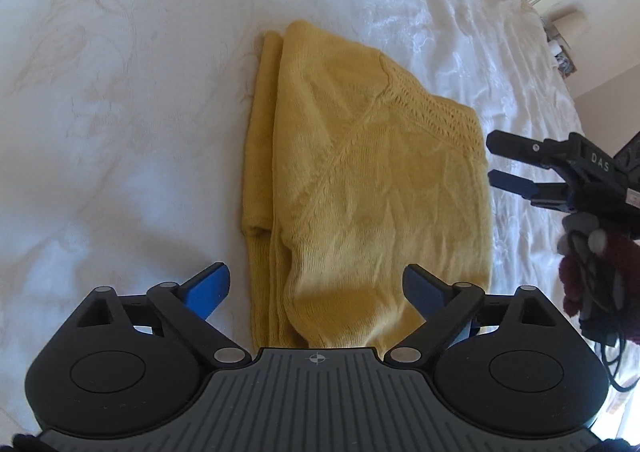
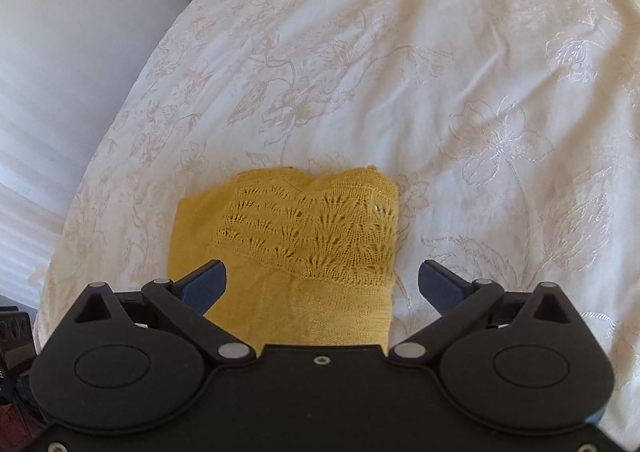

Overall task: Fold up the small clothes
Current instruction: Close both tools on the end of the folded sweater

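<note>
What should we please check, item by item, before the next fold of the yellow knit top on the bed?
1. Left hand-held gripper open and holding nothing: ok.
2. Right hand-held gripper open and holding nothing: ok.
3. Top lying on the bedspread, already folded into layers: ok.
4. Top flat and smooth: not ok, it shows wrinkles and a loose strip along one side.
5. Lace yoke within the right gripper's view: ok.
6. Edges of the layers underneath lined up: cannot tell.

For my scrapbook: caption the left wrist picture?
Open left tongs over a folded yellow knit top on a white bedspread.
</note>
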Demonstrator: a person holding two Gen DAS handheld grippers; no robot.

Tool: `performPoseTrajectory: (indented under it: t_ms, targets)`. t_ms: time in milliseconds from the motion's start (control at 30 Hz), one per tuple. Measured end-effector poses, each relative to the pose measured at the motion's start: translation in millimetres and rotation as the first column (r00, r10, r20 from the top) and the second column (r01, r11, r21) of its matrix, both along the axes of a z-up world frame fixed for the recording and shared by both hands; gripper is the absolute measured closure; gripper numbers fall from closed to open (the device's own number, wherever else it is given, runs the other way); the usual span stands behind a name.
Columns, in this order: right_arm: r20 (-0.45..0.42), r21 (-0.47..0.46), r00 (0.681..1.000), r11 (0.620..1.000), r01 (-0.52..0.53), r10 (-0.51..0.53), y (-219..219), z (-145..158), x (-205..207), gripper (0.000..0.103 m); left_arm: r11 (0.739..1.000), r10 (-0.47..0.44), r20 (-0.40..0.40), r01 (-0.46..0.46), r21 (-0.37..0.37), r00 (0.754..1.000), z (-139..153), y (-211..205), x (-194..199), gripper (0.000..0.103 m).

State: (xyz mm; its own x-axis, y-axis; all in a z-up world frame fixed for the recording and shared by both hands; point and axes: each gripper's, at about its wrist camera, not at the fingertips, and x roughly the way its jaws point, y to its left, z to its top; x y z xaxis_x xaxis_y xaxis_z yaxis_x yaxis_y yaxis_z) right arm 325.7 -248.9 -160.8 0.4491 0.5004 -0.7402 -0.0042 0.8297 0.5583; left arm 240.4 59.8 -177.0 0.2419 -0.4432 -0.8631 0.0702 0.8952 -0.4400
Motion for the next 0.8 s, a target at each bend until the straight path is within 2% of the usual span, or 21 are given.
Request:
performPoseTrajectory:
  t_ms: [133, 367, 600, 800]
  targets:
    - [-0.034, 0.062, 0.999, 0.998, -0.016, 0.018, -3, -14, 7, 0.001, 1.0, -0.005, -0.029, 0.005, -0.003, 1.0, -13, -8, -2, 0.009]
    - [-0.065, 0.162, 0.996, 0.985, -0.054, 0.065, 3, -40, 22, 0.0, 0.989, -0.016, -0.044, 0.009, -0.15, 0.999, -31, -26, 22, 0.001]
    - [-0.062, 0.223, 0.991, 0.97, -0.1, 0.116, 19, -49, 41, 0.0, 0.975, -0.077, -0.031, 0.069, -0.212, 0.997, -39, -44, 38, 0.001]
    - [-0.064, 0.336, 0.994, 0.939, -0.066, 0.092, 4, -60, 37, 0.0, 0.963, -0.056, -0.047, 0.041, -0.267, 0.997, -41, -31, 28, 0.001]
